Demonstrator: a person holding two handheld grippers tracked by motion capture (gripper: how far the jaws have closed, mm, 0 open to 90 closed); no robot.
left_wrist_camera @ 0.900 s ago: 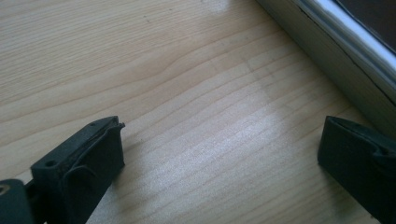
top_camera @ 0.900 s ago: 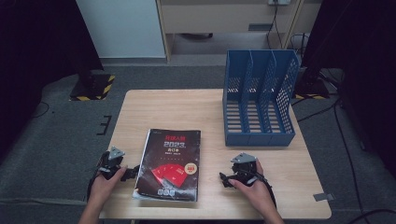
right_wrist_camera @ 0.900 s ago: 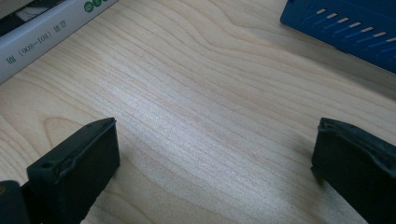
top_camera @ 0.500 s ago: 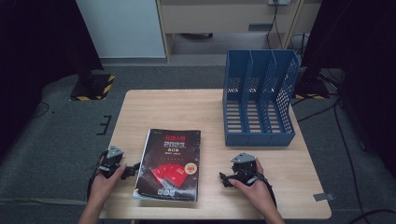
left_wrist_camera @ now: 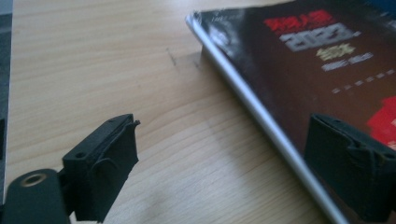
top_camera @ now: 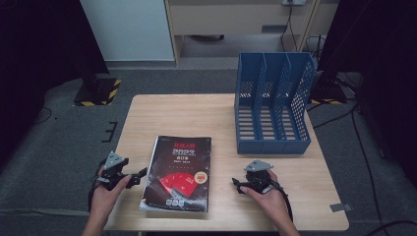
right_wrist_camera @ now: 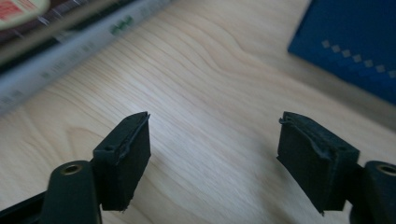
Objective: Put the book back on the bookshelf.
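Observation:
A thick dark book with a red and white cover lies flat near the table's front edge. My left gripper is low at the book's left side and open. In the left gripper view, one jaw of the left gripper is over bare wood and the other is by the edge of the book, with nothing gripped. My right gripper rests to the right of the book and points toward it. The right gripper is open over bare wood, with the book's spine ahead.
A blue slotted file rack stands upright at the table's back right, and its base shows in the right gripper view. The wooden table has bare room behind the book. Dark floor and cables surround the table.

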